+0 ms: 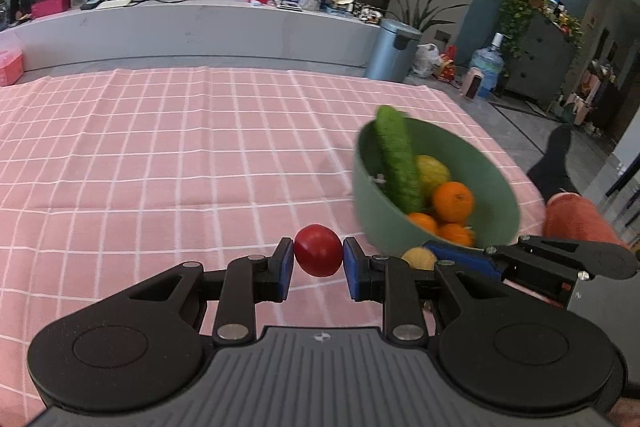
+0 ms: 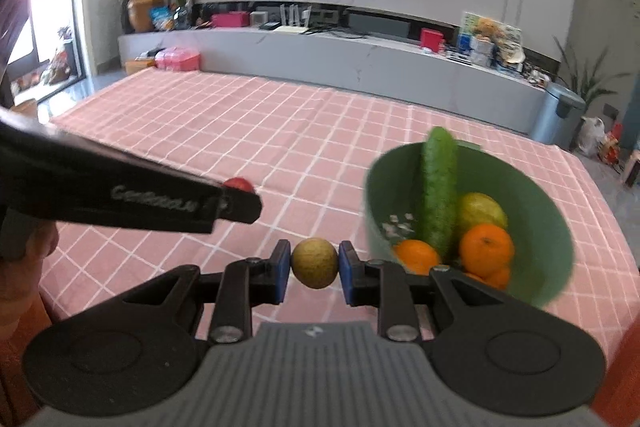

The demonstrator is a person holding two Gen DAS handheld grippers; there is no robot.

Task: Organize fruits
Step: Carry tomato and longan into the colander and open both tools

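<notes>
My left gripper [image 1: 318,255] is shut on a red round fruit [image 1: 318,255], held above the pink checked tablecloth [image 1: 160,147]. My right gripper [image 2: 314,263] is shut on a yellow-green round fruit [image 2: 314,263]; that fruit also shows in the left wrist view [image 1: 419,258]. A green bowl [image 1: 376,211] stands to the right of both grippers and holds a cucumber [image 1: 398,159], a yellow fruit [image 1: 432,171] and several oranges [image 1: 453,202]. In the right wrist view the bowl [image 2: 556,259] is right of my gripper. The left gripper [image 2: 240,203] crosses that view with the red fruit [image 2: 238,183] partly hidden.
The tablecloth's far edge runs below a long grey TV bench [image 1: 200,27]. A metal bin [image 1: 392,51] and a water bottle [image 1: 486,67] stand on the floor at the right. A person's leg [image 1: 576,219] is beside the table's right edge.
</notes>
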